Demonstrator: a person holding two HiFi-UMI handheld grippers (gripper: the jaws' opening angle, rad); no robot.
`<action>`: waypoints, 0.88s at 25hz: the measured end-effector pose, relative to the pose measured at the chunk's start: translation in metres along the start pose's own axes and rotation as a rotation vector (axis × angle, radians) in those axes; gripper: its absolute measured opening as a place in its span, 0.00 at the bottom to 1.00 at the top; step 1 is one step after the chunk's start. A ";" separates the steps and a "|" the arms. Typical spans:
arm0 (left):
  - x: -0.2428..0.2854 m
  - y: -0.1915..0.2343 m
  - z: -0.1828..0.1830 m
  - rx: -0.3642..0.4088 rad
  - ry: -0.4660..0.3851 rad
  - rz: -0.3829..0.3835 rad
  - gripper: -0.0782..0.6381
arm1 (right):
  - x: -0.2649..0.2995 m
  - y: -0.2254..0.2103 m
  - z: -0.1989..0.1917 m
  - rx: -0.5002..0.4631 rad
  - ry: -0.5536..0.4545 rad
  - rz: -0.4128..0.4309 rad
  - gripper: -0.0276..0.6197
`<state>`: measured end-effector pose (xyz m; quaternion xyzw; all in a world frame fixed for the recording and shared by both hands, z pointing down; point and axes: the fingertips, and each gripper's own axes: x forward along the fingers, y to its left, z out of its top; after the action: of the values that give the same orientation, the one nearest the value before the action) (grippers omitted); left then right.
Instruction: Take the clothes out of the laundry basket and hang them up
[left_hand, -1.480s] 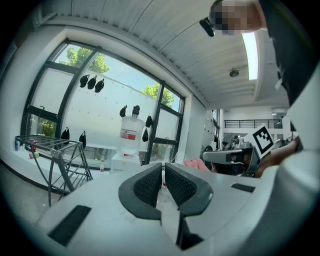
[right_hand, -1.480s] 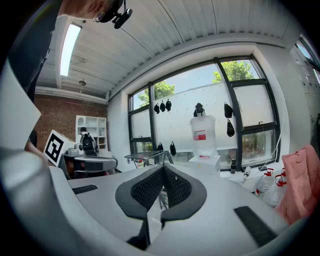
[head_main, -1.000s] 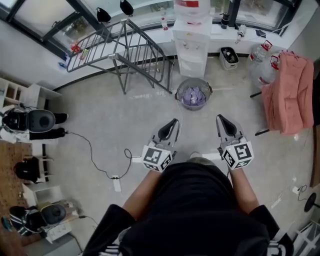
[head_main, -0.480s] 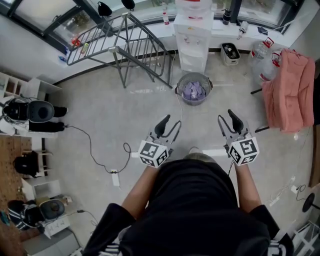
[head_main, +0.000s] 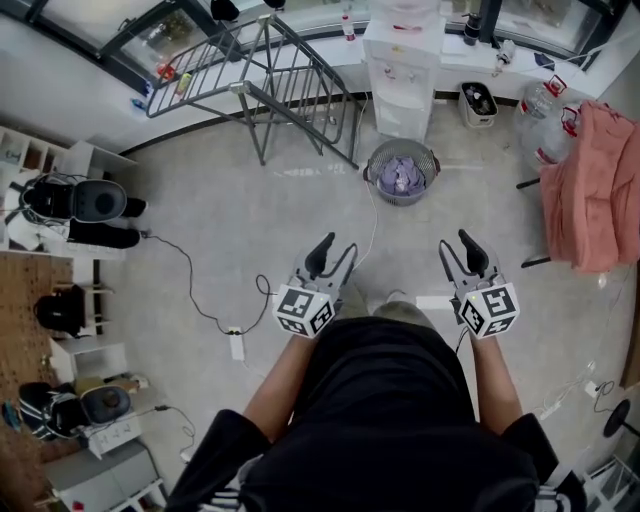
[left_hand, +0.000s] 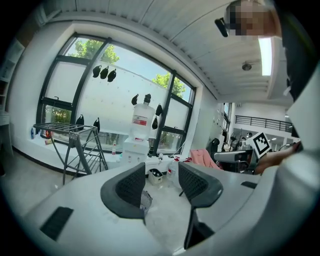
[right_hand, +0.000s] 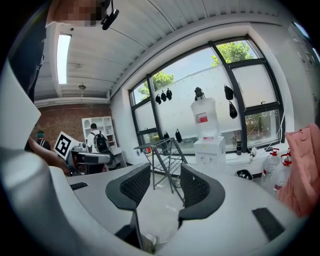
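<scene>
A round wire laundry basket (head_main: 403, 172) stands on the floor ahead of me with a purple garment (head_main: 402, 177) in it. The grey folding drying rack (head_main: 268, 72) stands at the far left of it, by the windows. My left gripper (head_main: 334, 250) and right gripper (head_main: 461, 247) hover side by side short of the basket, both with jaws opening and nothing between them. In the left gripper view the basket's rim (left_hand: 145, 199) peeks between the left gripper's pads (left_hand: 131, 186). The right gripper view looks past the right gripper's pads (right_hand: 194, 187) at the rack (right_hand: 165, 157).
A white water dispenser (head_main: 403, 65) stands behind the basket. Pink cloth (head_main: 596, 190) hangs on a stand at the right, with water bottles (head_main: 545, 110) near it. A cable and power strip (head_main: 236, 343) lie on the floor at left; shelves and gear line the left wall.
Both grippers went from shut to open. The view shifted, so basket and rack sit a little farther right and the grippers slightly lower in the picture.
</scene>
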<state>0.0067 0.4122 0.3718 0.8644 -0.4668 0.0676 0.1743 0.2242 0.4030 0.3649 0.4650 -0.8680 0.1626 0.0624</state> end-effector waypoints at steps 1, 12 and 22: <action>0.000 0.004 -0.002 -0.004 0.008 0.002 0.37 | 0.003 0.000 -0.003 0.006 0.007 0.003 0.28; 0.072 0.068 -0.002 -0.048 0.049 -0.064 0.37 | 0.084 -0.024 0.009 0.063 0.040 -0.028 0.28; 0.190 0.165 -0.010 -0.090 0.221 -0.194 0.37 | 0.233 -0.079 0.048 0.080 0.102 -0.113 0.28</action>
<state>-0.0242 0.1837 0.4740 0.8839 -0.3618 0.1240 0.2690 0.1617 0.1629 0.3985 0.5065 -0.8288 0.2169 0.0972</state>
